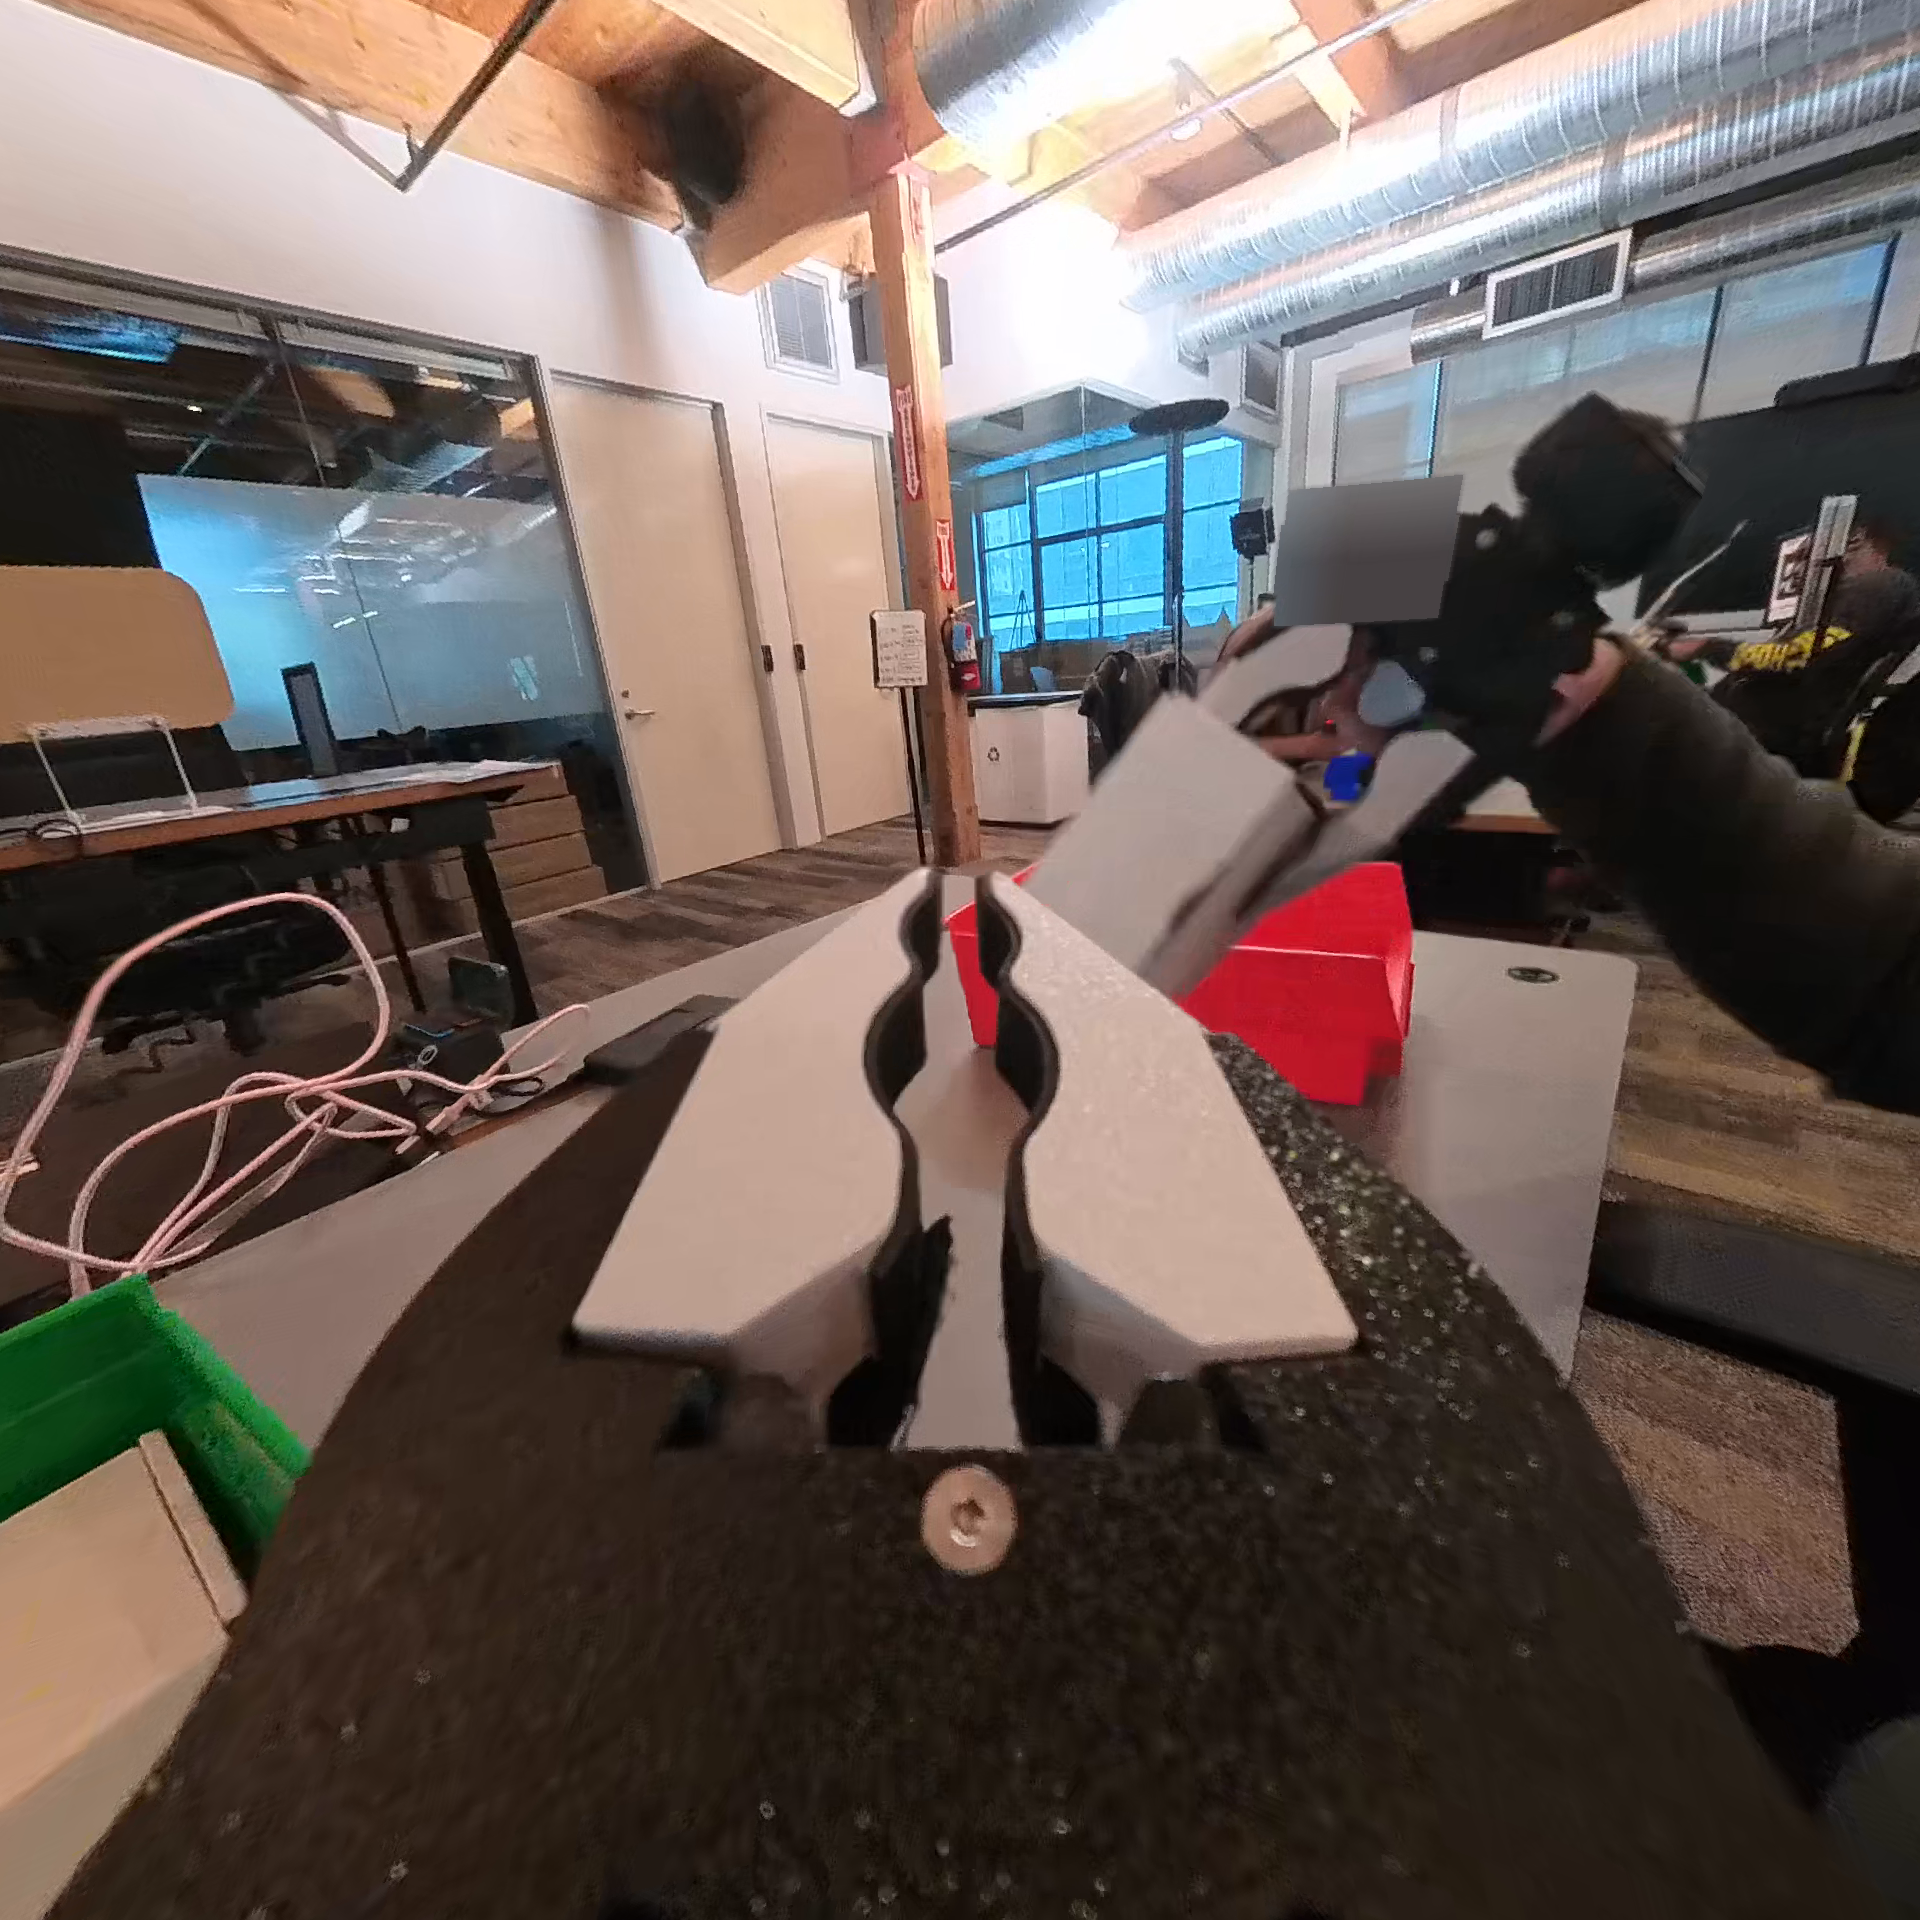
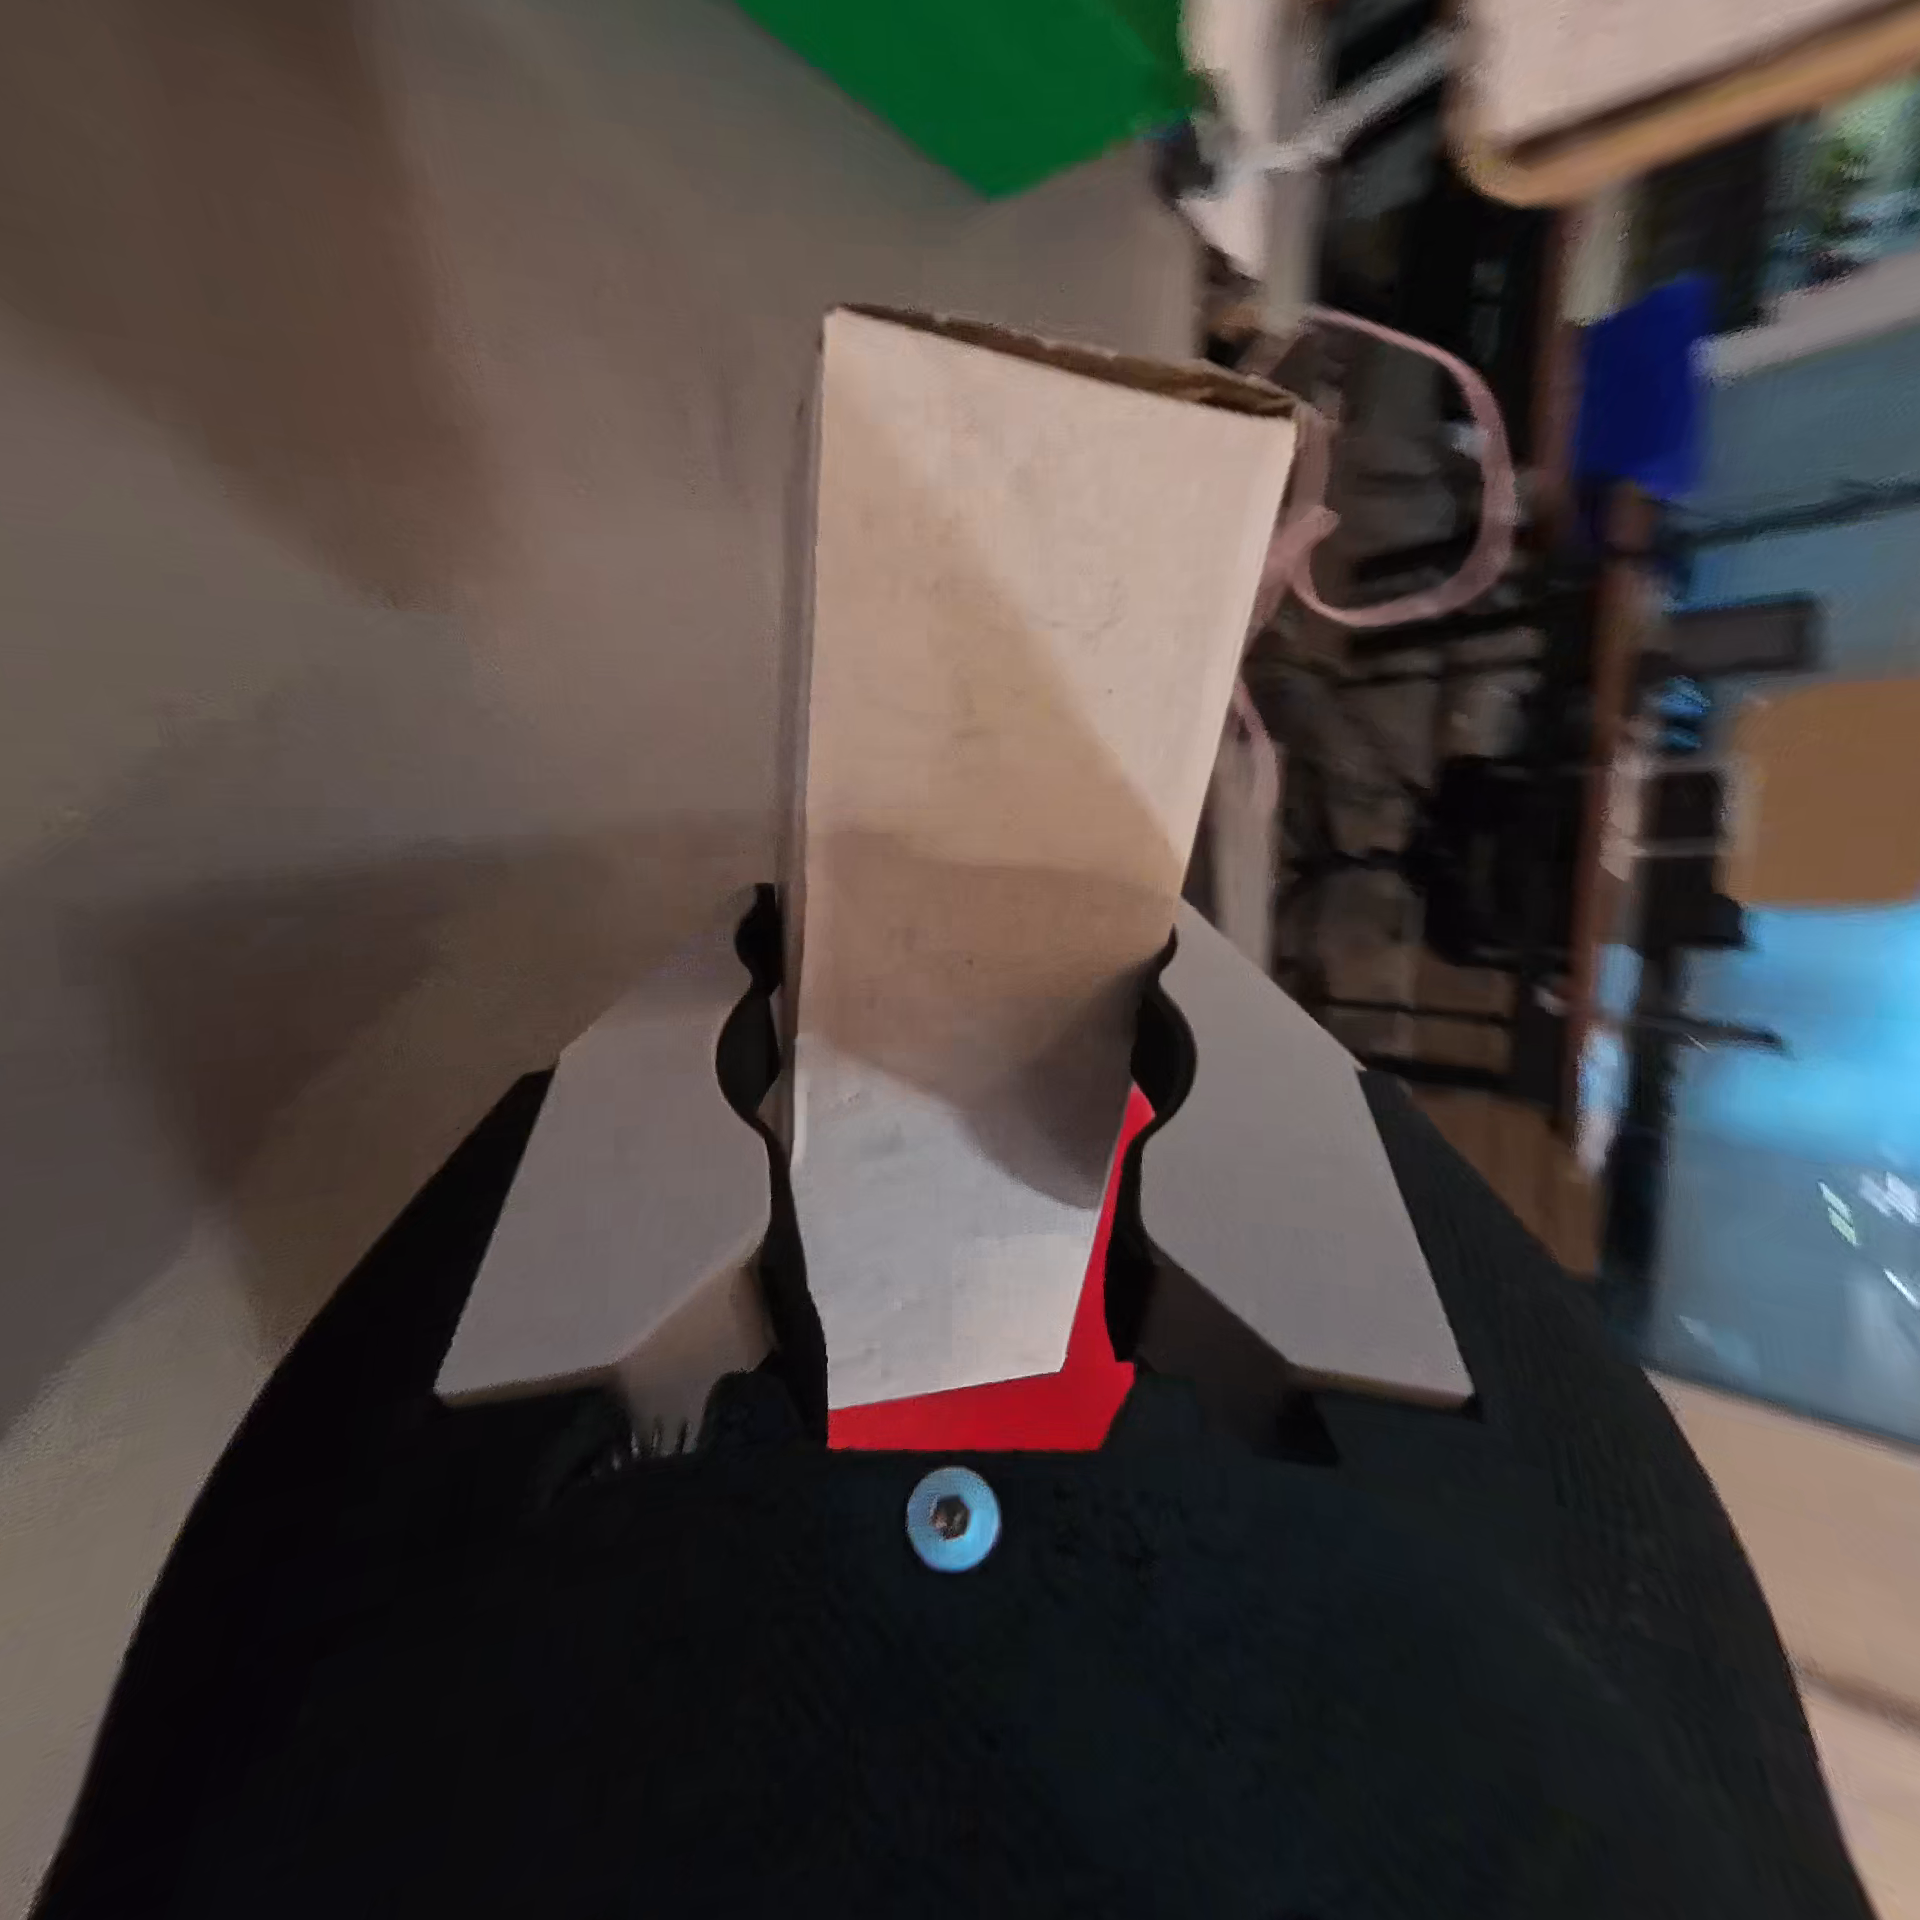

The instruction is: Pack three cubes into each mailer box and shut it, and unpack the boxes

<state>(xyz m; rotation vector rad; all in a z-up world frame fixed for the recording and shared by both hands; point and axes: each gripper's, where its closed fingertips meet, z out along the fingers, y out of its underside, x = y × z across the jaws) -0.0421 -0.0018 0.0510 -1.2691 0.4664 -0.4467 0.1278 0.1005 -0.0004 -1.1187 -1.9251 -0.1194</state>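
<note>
At the far left a green bin (image 1: 135,1382) sits on the bench (image 1: 1496,1226) with a white box (image 1: 94,1662) beside it. The left gripper (image 1: 956,894) hangs empty, jaws nearly together. The right gripper (image 2: 971,935) pinches a closed white mailer box (image 2: 1018,727) above the red bin (image 1: 1320,997). Judging by this, packing or unpacking is midway; no cubes show.

Mailer box (image 2: 1018,727): off-white card, brown raw edge at its far end. Gripper fingers (image 1: 790,1122): light grey, with black wavy inner pads. Gripper body (image 1: 935,1714): black, speckled, with a silver screw (image 1: 968,1519). Bin (image 1: 1340,977) behind the fingers: red. Bin (image 1: 114,1382) at lower left: green. Table (image 1: 1496,1143): grey. Cable (image 1: 260,1091): pale pink. Sleeve (image 1: 1714,883): dark.
</note>
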